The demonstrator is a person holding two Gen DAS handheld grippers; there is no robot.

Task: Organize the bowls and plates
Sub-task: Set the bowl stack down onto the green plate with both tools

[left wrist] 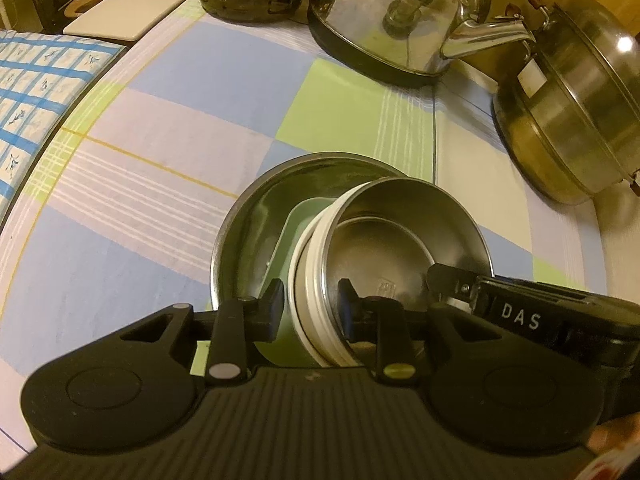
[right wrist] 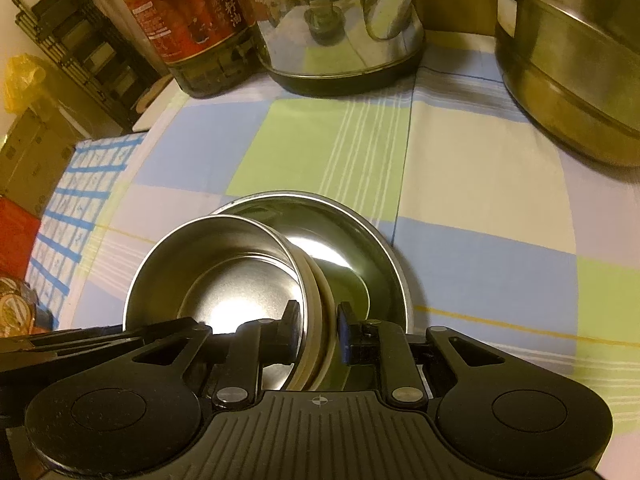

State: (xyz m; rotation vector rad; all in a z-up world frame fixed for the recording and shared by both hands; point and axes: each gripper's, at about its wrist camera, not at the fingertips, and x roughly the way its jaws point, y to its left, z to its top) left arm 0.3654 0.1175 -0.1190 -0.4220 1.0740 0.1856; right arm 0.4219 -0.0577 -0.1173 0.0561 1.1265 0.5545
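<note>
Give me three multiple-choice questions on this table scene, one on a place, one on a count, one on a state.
1. Where is the small steel bowl?
A. beside the kettle
B. in the larger steel dish
C. on the checked towel

2. How many claws straddle the bowl's wall?
A. none
B. one
C. two

3. How does the bowl sit?
A. tilted
B. level
C. upside down

Key: 1 B, the larger steel dish shows around and under it. 2 C, left claw and right claw each have fingers on both sides of its wall. 3 A, its rim slants.
</note>
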